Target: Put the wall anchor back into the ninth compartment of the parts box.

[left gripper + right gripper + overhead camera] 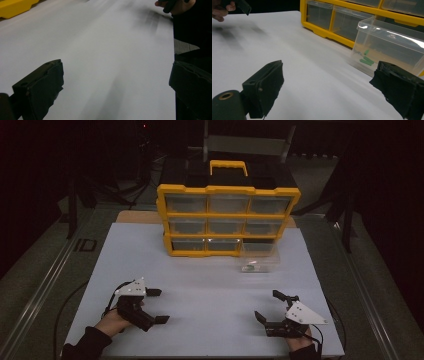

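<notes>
A yellow organizer [227, 215] with three rows of clear drawers stands upright at the back of the white board [200, 285]. One clear drawer [258, 257] is out of it and sits on the board at the organizer's bottom right; small green pieces [366, 60] lie inside this drawer [387, 47]. My left gripper [158, 306] rests open near the board's front left, its jaws wide apart with nothing between them [116, 82]. At the front right my right gripper [270, 306] stands open too, pointing toward the drawer [327, 82].
A yellow handle [228, 166] tops the organizer. Grey floor and metal rails [45, 280] flank the board on both sides. A metal frame [247, 142] stands behind the organizer in the dark. Bare white board lies between the grippers.
</notes>
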### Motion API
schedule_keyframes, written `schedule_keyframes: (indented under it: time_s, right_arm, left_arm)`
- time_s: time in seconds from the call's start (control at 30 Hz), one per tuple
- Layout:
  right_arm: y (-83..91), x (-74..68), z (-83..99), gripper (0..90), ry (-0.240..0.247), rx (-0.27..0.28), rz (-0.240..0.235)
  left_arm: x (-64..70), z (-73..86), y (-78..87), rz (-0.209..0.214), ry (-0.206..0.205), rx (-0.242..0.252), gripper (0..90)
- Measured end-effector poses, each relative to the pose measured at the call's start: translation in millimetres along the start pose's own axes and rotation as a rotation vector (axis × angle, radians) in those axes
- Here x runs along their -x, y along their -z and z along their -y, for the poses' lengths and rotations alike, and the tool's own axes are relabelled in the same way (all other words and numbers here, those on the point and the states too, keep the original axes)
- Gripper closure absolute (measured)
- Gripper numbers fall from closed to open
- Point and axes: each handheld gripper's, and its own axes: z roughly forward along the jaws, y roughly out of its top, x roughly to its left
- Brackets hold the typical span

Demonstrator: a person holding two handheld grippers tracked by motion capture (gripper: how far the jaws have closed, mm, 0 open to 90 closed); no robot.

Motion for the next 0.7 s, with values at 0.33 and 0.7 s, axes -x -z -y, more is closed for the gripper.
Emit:
schedule_keyframes:
  time_s: [0.33,0.7]
  right_arm:
    - [0.3,0.0,0.0,8.6,0.005,-0.001,-0.001]
    - [0.2,0.3,0.5,8.6,0.004,-0.005,-0.003]
  left_arm:
    - [4.4,22.2,8.6,-0.073,0.005,0.019,0.3]
    - [0.9,36.0,12.4,-0.174,0.022,0.042,0.3]
